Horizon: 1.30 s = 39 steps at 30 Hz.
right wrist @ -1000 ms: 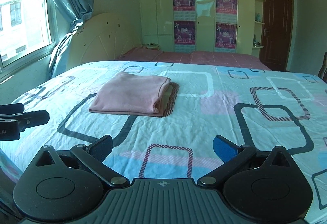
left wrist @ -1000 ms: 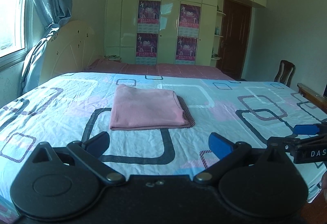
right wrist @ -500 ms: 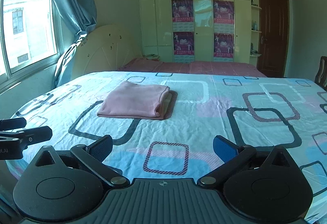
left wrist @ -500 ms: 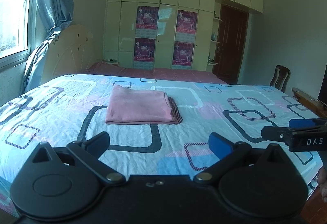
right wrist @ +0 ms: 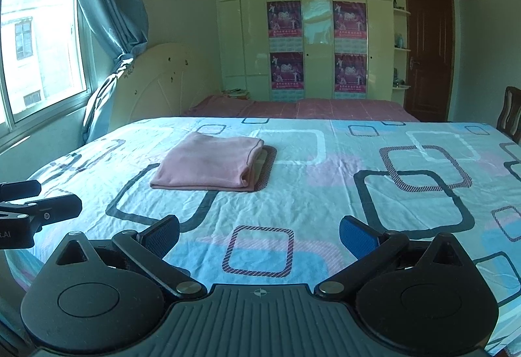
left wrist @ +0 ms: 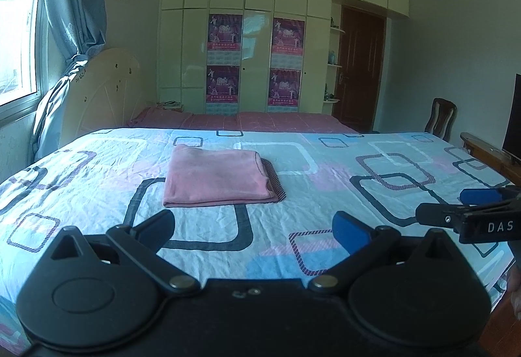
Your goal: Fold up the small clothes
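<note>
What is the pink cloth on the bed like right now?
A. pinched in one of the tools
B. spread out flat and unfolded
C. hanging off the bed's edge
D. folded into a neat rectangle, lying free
D: the pink cloth lies folded on the bed sheet, well ahead of the open left tool and right tool.

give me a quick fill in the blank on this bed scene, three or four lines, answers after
1. The folded cloth lying on the patterned bedsheet is ____ in colour.
2. The left tool has its fingers spread ____, holding nothing.
3. The number of purple posters on the cream wardrobe doors is ____.
4. The right tool and the folded cloth are ____ touching.

Missing words: pink; open; four; not
</note>
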### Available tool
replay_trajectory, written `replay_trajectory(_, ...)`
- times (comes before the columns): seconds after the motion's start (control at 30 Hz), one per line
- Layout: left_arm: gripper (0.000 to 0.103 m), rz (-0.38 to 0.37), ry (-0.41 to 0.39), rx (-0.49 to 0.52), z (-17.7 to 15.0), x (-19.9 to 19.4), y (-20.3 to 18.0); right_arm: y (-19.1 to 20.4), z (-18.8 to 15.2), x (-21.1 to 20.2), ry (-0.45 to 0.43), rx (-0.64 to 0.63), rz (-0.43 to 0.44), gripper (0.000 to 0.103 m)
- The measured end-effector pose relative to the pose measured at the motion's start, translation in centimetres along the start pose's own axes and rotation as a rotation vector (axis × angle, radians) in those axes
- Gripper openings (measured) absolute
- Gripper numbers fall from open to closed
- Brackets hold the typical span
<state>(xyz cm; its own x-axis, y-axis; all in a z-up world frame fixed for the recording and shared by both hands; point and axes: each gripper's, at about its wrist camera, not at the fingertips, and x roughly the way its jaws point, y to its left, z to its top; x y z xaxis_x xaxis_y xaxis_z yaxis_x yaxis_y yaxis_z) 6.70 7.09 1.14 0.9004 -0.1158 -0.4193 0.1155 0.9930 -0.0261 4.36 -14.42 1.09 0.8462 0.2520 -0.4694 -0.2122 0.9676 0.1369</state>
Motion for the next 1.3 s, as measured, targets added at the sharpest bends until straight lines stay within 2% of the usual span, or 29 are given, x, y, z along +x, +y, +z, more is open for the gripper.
replay_trajectory(1.3, 0.102, 0.007, -0.012, 0.018, 0.41, -0.39, -0.54, -0.38, 0.25, 0.16, -0.01, -0.013, 0.006, 0.103)
